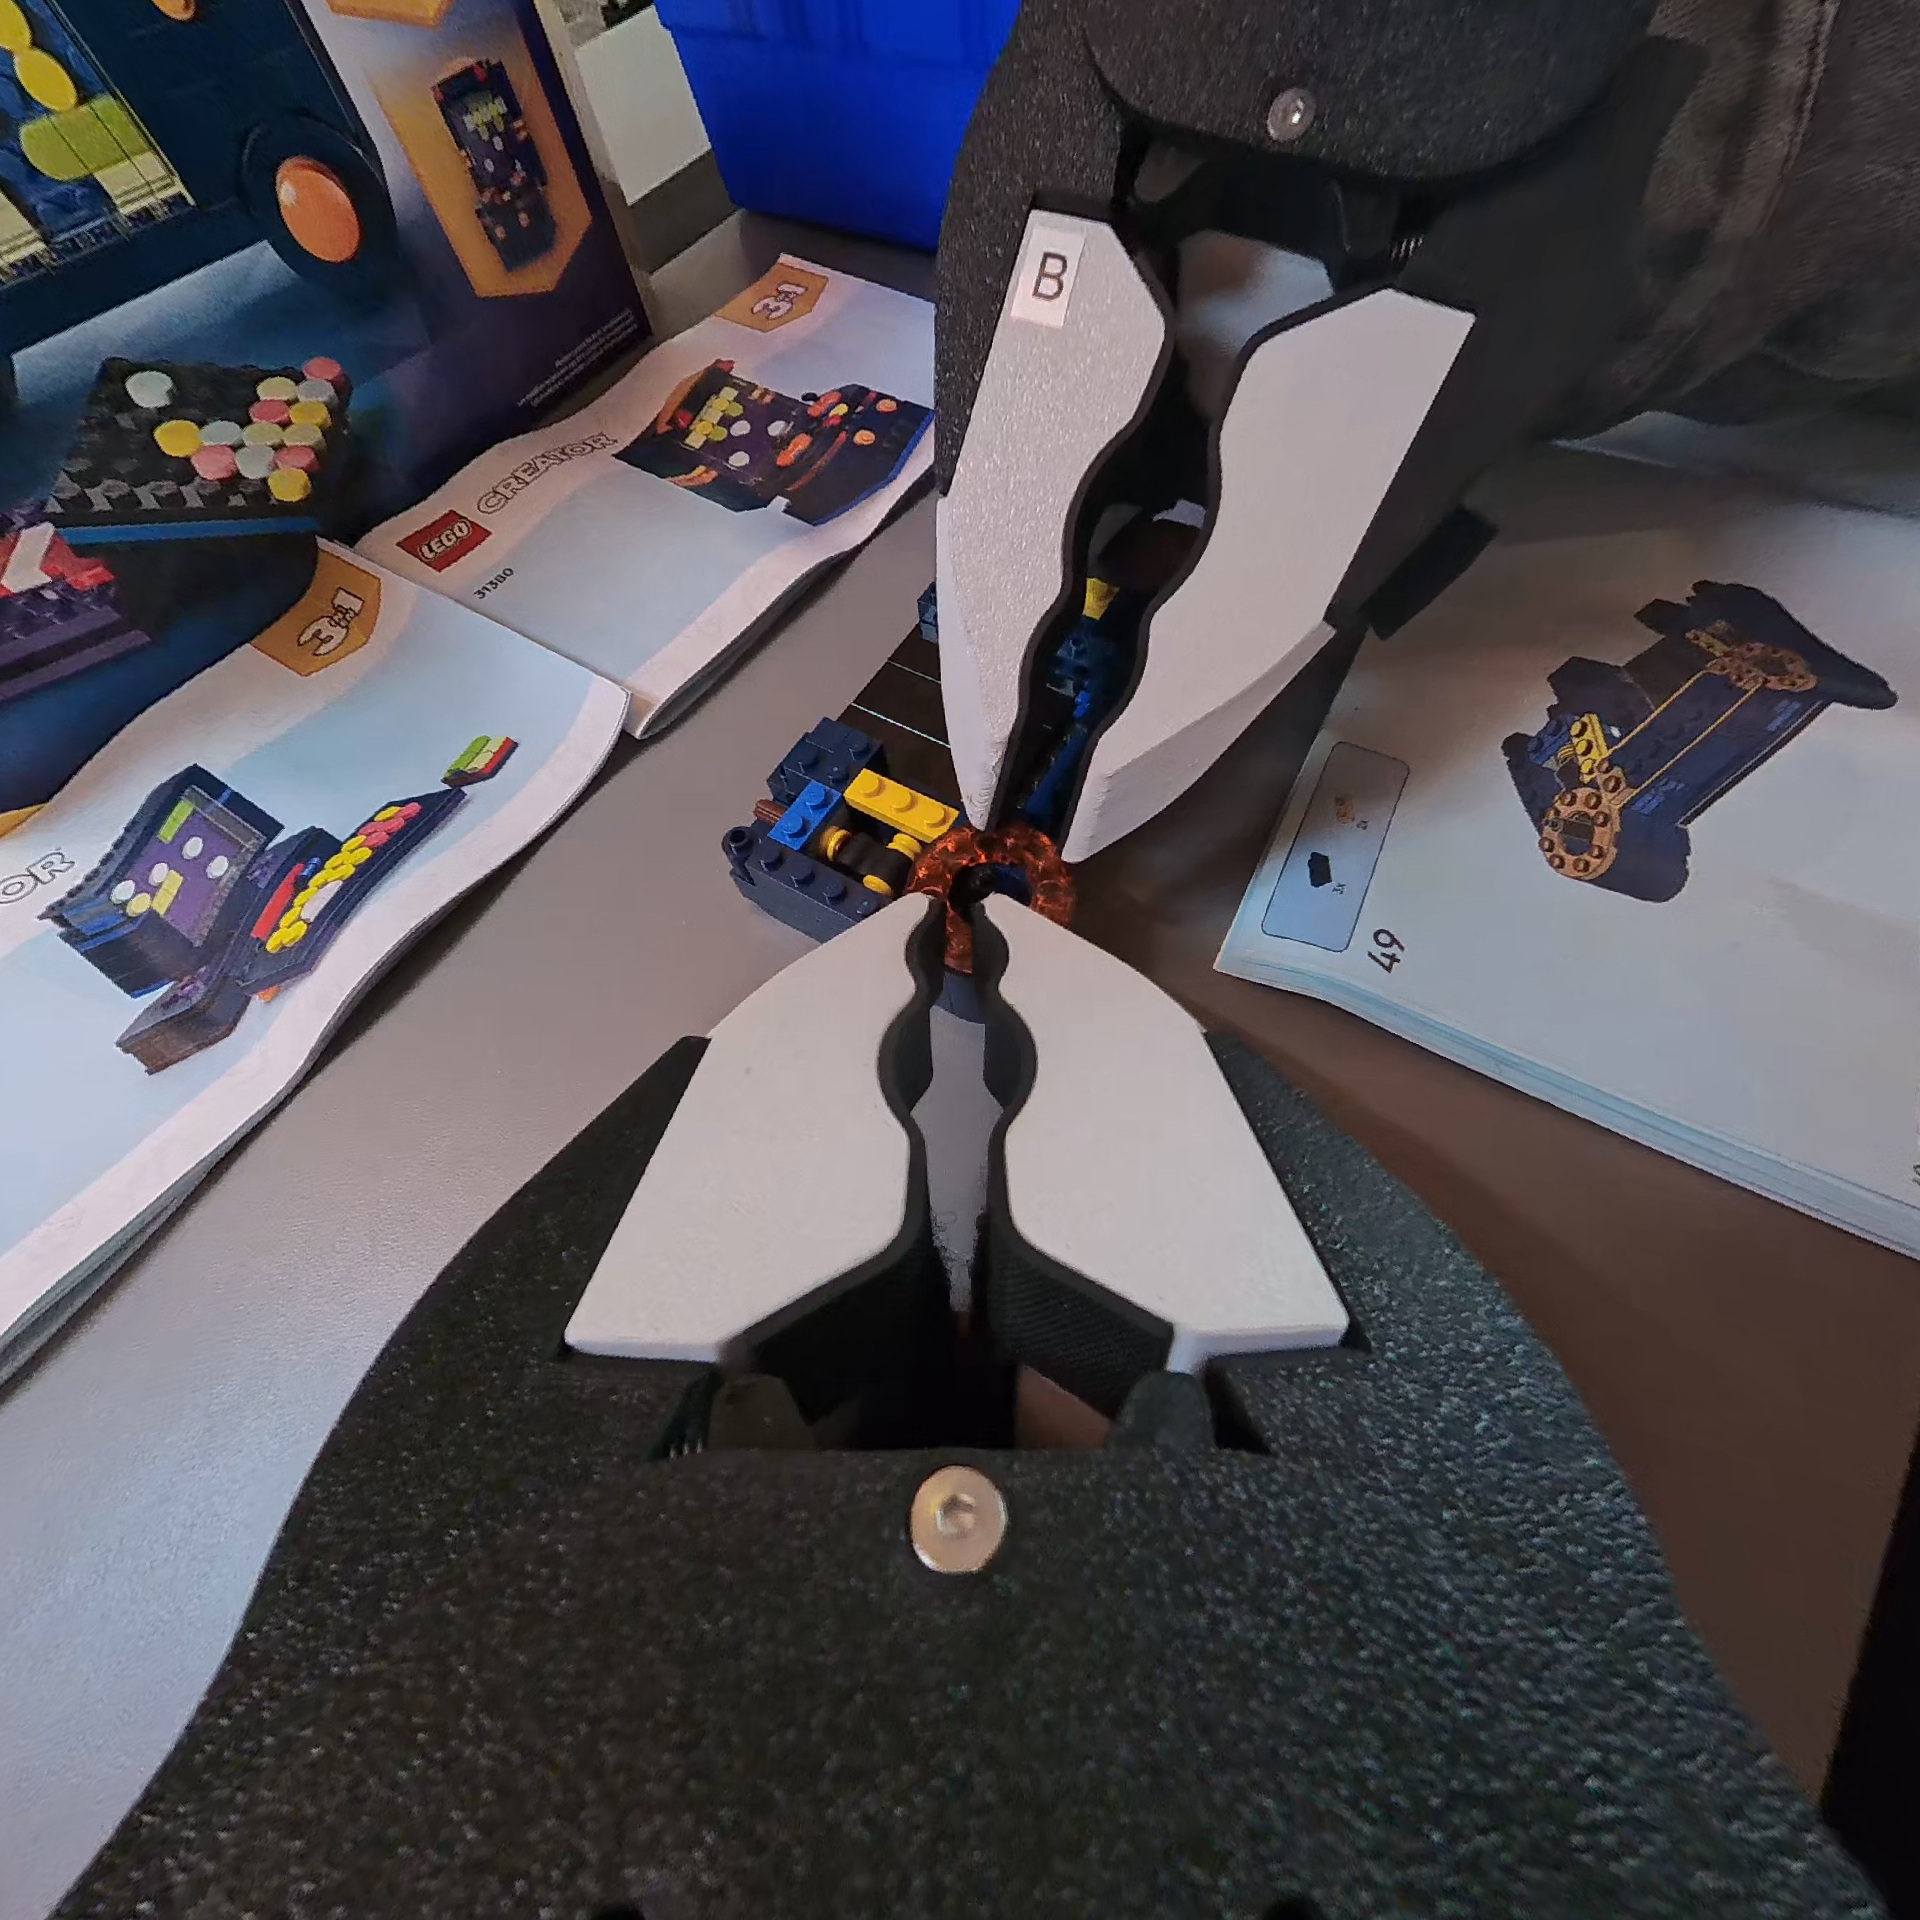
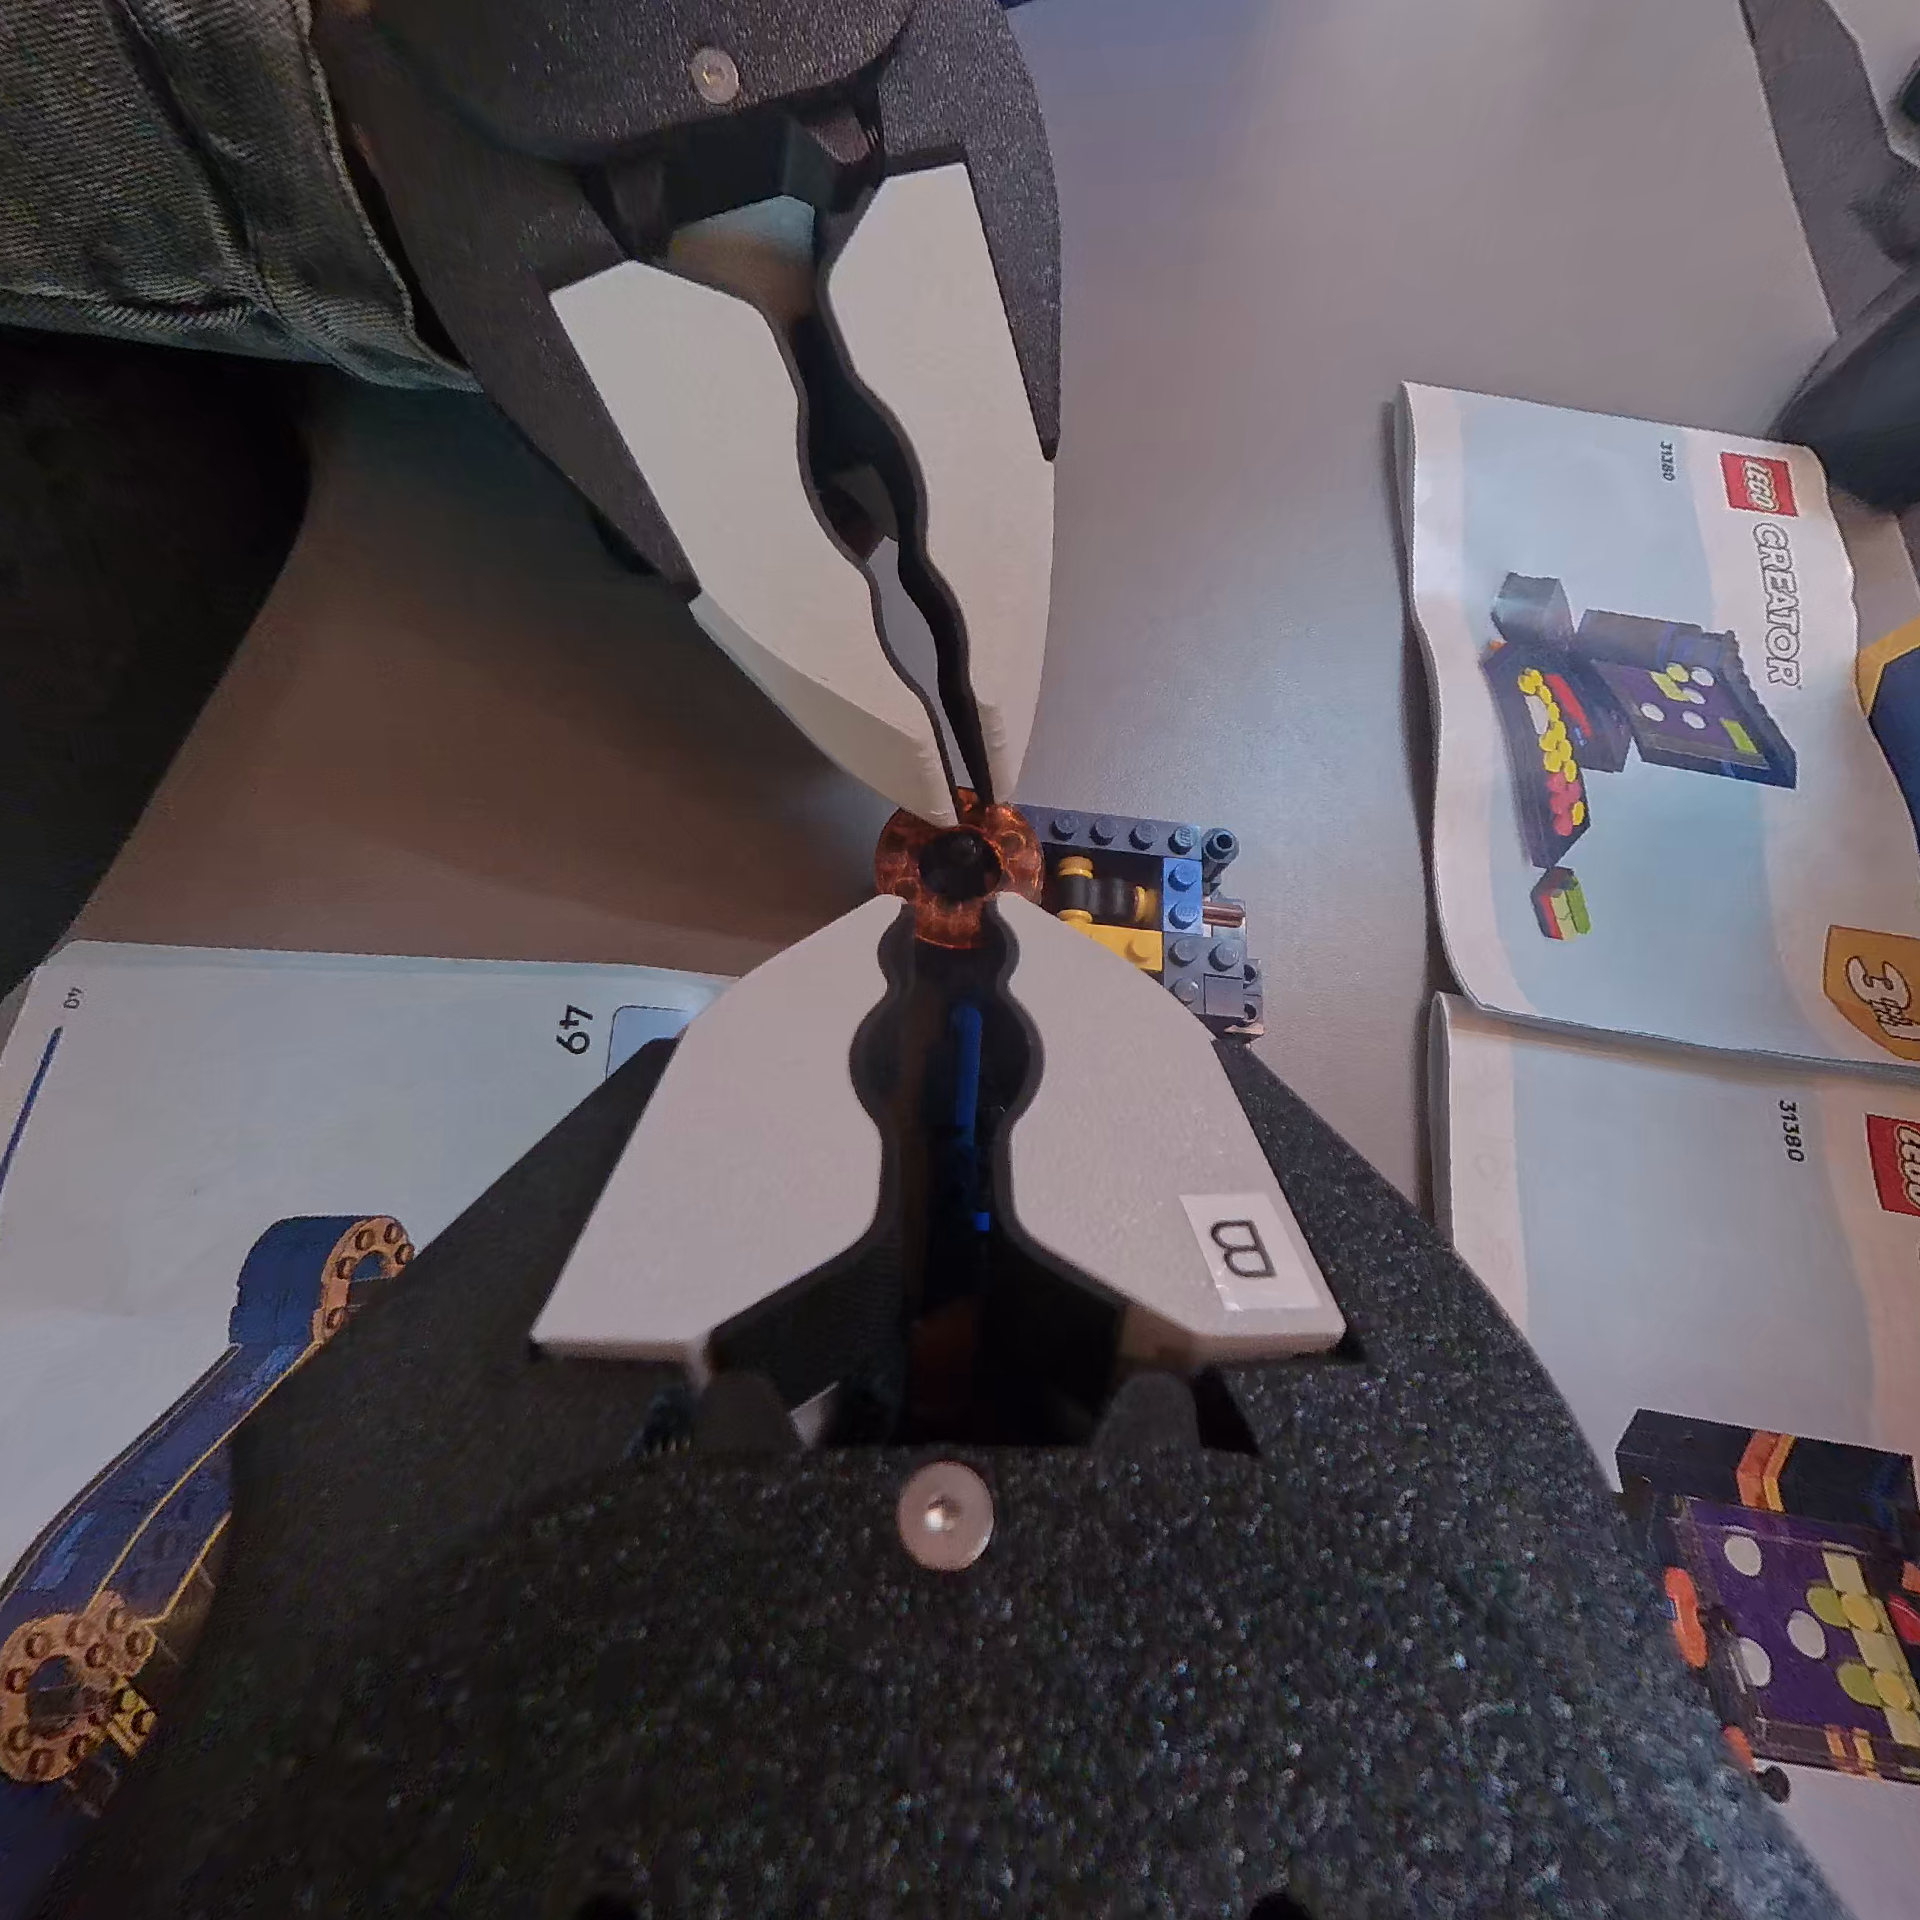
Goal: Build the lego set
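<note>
A dark-blue brick model (image 1: 821,831) with yellow and blue bricks lies on the grey table (image 1: 582,1039). A see-through orange ring (image 1: 1044,868) sits on a black pin at its end. My left gripper (image 1: 961,914) is shut on the ring's near edge. My right gripper (image 1: 1029,831) comes from the far side and is shut on the model's narrow dark-blue body. In the right wrist view the right gripper (image 2: 951,920) has the model's blue bar between its fingers, the ring (image 2: 904,862) is just ahead, and the left gripper (image 2: 971,795) pinches the ring's far rim. The model's wider part (image 2: 1174,904) shows to the right.
An open instruction booklet (image 1: 1558,935) lies right of the model. Two closed booklets (image 1: 675,499) (image 1: 260,831) lie to the left. A toy box (image 1: 312,208), a black brick build with round coloured tiles (image 1: 187,468) and a blue bin (image 1: 831,104) stand behind. A person's sleeve (image 1: 1766,208) is at the upper right. Less than 4 cm separates the two grippers' tips.
</note>
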Action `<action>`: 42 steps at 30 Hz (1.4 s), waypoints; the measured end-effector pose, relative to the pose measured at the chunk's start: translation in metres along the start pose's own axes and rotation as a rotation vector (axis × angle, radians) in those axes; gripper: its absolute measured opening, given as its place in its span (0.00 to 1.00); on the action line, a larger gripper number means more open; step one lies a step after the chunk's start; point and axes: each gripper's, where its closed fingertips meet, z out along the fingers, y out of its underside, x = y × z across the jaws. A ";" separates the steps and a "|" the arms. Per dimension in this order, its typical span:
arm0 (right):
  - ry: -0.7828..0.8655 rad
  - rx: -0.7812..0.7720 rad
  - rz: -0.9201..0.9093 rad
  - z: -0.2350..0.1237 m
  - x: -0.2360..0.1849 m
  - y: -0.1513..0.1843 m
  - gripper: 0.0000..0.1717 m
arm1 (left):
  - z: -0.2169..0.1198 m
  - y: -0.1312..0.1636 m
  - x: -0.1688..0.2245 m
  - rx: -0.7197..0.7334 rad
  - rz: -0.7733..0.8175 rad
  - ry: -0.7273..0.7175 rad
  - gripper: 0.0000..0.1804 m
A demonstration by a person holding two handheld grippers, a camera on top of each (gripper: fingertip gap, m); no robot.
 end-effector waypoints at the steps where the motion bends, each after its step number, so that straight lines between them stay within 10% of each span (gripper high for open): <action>1: 0.001 -0.003 0.002 0.000 0.000 0.000 0.07 | 0.000 0.000 0.000 0.000 0.002 -0.002 0.02; 42: 0.029 -0.099 0.085 0.004 0.013 0.000 0.00 | 0.001 0.002 0.002 -0.039 -0.137 0.010 0.00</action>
